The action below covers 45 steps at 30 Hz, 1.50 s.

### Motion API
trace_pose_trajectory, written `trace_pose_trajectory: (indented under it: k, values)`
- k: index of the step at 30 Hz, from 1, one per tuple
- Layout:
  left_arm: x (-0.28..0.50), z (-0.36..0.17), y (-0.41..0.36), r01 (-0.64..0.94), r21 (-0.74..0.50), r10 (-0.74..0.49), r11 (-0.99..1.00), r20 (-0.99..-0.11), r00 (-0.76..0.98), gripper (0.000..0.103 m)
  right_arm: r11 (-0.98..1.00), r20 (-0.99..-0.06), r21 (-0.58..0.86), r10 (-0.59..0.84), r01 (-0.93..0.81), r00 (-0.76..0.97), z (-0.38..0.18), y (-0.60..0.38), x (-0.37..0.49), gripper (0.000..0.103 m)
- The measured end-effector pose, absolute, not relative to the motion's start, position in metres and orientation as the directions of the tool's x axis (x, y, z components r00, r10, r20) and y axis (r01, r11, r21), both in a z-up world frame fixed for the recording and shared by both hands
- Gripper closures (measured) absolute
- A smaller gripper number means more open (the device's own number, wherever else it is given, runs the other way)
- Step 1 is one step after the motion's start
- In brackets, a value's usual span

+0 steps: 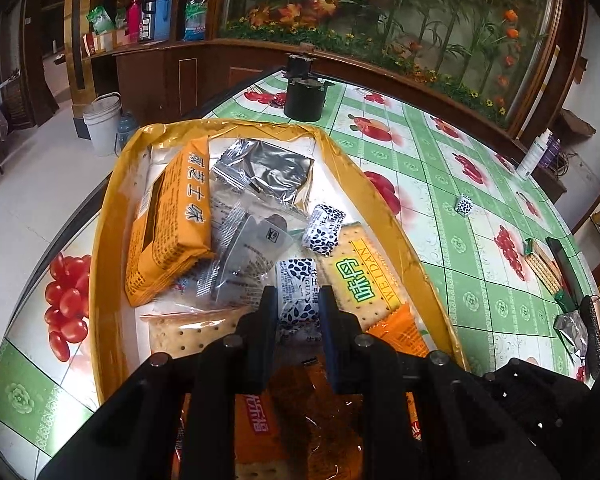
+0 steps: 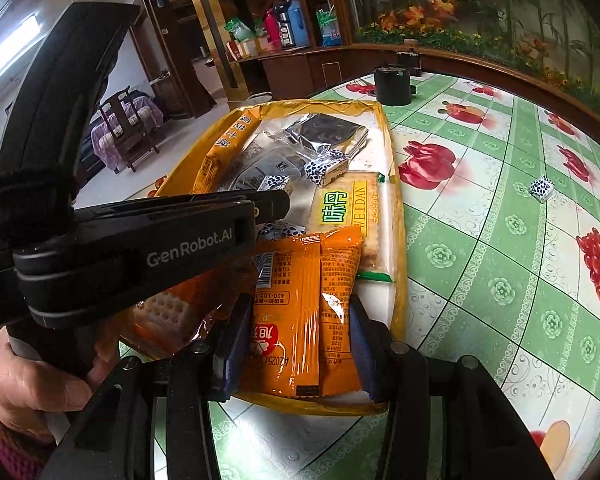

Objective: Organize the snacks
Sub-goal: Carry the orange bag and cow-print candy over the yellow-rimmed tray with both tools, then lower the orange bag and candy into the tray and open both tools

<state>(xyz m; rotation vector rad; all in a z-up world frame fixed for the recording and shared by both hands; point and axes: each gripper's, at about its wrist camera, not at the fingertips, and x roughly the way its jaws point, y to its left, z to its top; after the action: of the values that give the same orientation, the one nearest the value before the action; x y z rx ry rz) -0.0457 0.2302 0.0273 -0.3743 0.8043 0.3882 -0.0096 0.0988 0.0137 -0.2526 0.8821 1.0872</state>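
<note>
the yellow-rimmed tray (image 1: 112, 216) sits on the counter (image 1: 452, 216), whose cloth is green checks with red fruit, and it holds most of the snacks. the left hand-held gripper (image 1: 298, 300) hangs low over the tray's near part with its fingers narrowly apart on either side of a small blue-and-white patterned candy (image 1: 298, 284); whether the fingers touch it cannot be told. just beyond lie a second patterned candy (image 1: 324, 230), a weidan cracker pack (image 1: 366, 276), an orange biscuit pack (image 1: 168, 224), a clear wrapper (image 1: 248, 240) and a silver foil pack (image 1: 268, 168). the right hand-held gripper (image 2: 298, 332) is at the tray's near edge, its fingers set moderately wide on both sides of an orange snack packet (image 2: 300, 304) that lies between them; a firm grip cannot be confirmed. another patterned candy (image 2: 542, 189) lies alone on the counter, well apart from the tray. a black canister (image 1: 304, 98) stands past the tray's far end.
</note>
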Motion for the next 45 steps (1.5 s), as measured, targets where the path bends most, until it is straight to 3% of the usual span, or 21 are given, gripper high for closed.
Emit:
trace_pose_trajectory:
  k: [27,31,45]
  values:
    - [-0.049,0.032,0.23,-0.491,-0.151,0.23,0.858,-0.742,0.63,0.082,0.475,-0.729,0.229,0.662,-0.85,0.174,0.013,0.098,-0.009,0.052]
    - [-0.052,0.034,0.231,-0.494,-0.156,0.235,0.856,-0.733,0.639,0.07,0.474,-0.728,0.229,0.663,-0.85,0.174,0.013,0.098,-0.009,0.052]
    - [-0.054,0.038,0.228,-0.508,-0.134,0.272,0.851,-0.715,0.644,0.05,0.465,-0.723,0.235,0.671,-0.853,0.166,0.014,0.097,-0.012,0.045]
